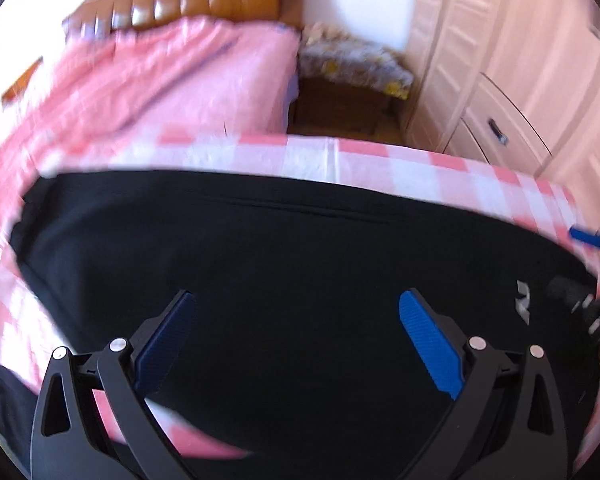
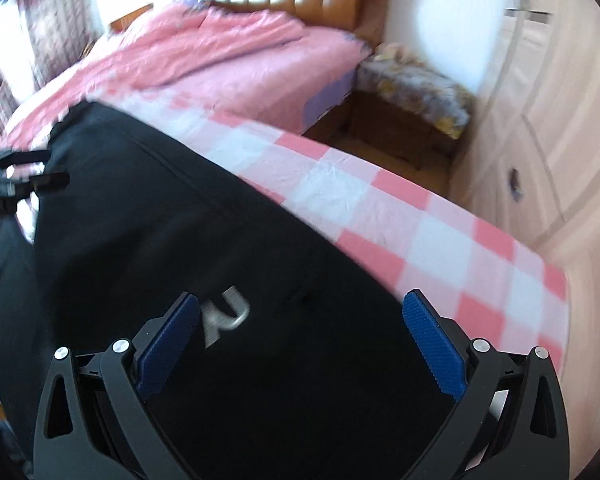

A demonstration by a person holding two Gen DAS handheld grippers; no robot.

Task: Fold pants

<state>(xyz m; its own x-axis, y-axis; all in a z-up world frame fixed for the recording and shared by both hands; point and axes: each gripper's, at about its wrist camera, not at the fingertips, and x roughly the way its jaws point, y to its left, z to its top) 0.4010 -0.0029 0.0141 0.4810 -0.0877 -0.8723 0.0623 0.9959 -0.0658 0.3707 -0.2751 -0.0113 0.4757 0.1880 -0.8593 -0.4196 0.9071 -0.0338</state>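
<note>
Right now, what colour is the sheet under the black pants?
Pink and white checks. The sheet shows best in the right wrist view.

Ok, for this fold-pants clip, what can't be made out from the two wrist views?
- Black pants: left wrist view cuts the lower part off behind the left hand-held gripper; waist and leg ends can't be told apart.
- Right wrist view: near part hidden under the right hand-held gripper; fold layers unreadable in plain black.
- Grey logo: blurred.
- Checked sheet: motion-blurred.
- Whether either gripper touches the fabric: unclear.
</note>
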